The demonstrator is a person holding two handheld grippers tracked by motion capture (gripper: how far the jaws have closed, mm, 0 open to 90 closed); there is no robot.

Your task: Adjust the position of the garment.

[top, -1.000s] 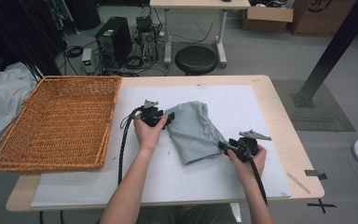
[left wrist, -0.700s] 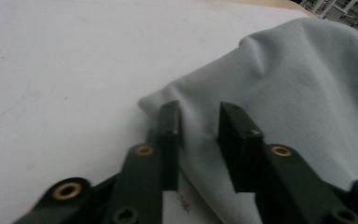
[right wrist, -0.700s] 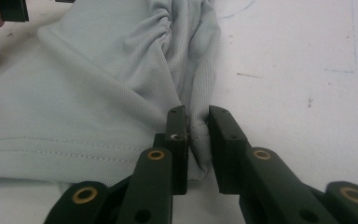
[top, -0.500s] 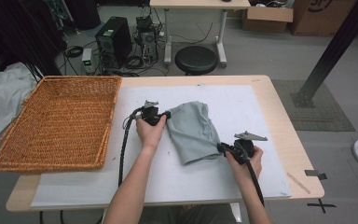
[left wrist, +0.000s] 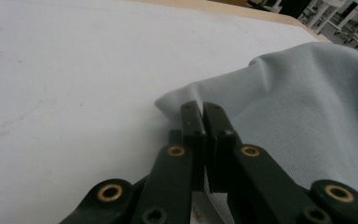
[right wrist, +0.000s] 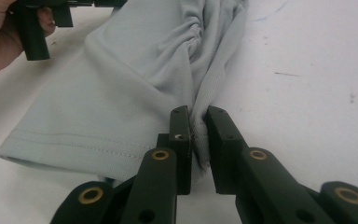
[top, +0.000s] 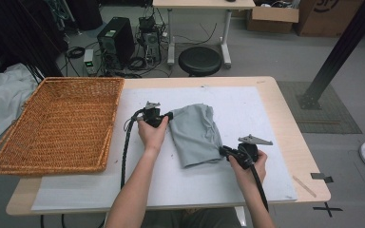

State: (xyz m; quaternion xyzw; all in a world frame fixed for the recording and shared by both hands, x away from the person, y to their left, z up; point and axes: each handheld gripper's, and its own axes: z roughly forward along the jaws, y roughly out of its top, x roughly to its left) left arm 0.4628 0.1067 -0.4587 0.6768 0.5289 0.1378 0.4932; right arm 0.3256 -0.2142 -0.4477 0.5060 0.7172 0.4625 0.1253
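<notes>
Both hand-held grippers closed on grey cloth (top: pixel 196 134) (no writing legible).

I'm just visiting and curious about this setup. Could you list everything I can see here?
Garment: one, pale grey, folded on the mat mid-table.
Mat: one, white, covering most of the table.
Table: one, light wood.
Wicker basket: one, orange-brown, on the table's left end.
Stool: one, black, round, on the floor behind the table.
Computer tower: one, black, on the floor at the back.
Cardboard box: one, brown, back right.
Left hand-held gripper: black, shut on the garment's far left corner.
Right hand-held gripper: black, shut on the garment's near right hem.
</notes>
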